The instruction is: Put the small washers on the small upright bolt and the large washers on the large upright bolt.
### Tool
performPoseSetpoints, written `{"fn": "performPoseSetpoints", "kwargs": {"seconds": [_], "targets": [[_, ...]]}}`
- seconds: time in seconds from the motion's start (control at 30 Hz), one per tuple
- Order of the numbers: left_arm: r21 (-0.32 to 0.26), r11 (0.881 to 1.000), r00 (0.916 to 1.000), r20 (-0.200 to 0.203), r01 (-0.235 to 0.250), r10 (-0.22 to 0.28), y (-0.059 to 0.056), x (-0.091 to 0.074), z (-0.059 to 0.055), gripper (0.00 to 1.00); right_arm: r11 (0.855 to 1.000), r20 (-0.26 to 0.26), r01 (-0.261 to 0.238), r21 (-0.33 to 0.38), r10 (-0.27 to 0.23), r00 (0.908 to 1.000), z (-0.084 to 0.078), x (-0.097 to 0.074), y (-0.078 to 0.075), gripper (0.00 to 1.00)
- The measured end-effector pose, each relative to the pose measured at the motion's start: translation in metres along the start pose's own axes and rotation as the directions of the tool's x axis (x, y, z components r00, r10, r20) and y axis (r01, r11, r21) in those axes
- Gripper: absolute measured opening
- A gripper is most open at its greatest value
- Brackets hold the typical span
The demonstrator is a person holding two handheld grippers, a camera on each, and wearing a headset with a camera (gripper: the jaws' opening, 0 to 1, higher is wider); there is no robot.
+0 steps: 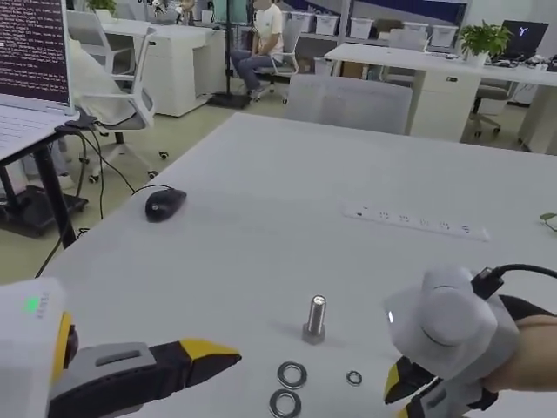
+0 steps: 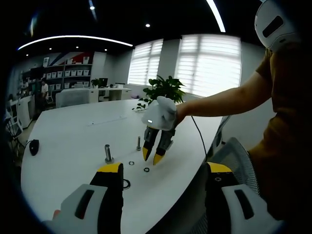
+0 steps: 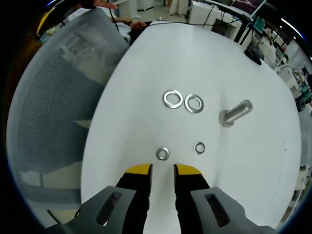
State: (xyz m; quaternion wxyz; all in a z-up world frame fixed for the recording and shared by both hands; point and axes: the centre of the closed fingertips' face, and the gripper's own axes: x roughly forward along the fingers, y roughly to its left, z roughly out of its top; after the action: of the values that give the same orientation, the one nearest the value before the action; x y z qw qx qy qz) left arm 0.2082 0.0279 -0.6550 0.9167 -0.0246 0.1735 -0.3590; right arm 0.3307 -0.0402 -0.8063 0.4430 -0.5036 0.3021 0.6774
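All four washers [image 3: 172, 99] lie loose on the counter [image 3: 146, 58]; the large bolt [image 3: 236, 113] stands bare. Right gripper [image 3: 163, 171] fingers slightly apart, left gripper [image 2: 165, 170] wide, both empty.

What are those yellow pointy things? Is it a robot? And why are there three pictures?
It isn't a robot. A person holds two pinching tools called grippers, one in each hand, and the yellow points are the tips of their jaws. One picture comes from a camera on the person's head, looking down at a white table. The two round pictures come from little cameras riding on the left gripper and the right gripper, each looking out along its own jaws. On the table stand a big bolt and a small bolt. Lying flat near them are two big washers and two small washers. Farther back are a mouse and a power strip. Both grippers are open and hold nothing.
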Motion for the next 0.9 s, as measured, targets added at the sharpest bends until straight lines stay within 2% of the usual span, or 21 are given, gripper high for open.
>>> {"fn": "performPoseSetpoints", "kwargs": {"seconds": [0.33,0.9], "targets": [[-0.005,1.000,0.9999,0.007,-0.010,0.010,0.004,-0.001,0.001,0.68,0.999,-0.006,-0.028,-0.022,0.028,0.9996,0.007,0.018,0.002,0.19],[-0.006,1.000,0.9998,0.019,-0.011,0.011,0.005,-0.002,0.004,0.68,0.999,-0.028,-0.041,-0.035,0.040,0.9988,0.002,0.022,0.000,0.19]]}}
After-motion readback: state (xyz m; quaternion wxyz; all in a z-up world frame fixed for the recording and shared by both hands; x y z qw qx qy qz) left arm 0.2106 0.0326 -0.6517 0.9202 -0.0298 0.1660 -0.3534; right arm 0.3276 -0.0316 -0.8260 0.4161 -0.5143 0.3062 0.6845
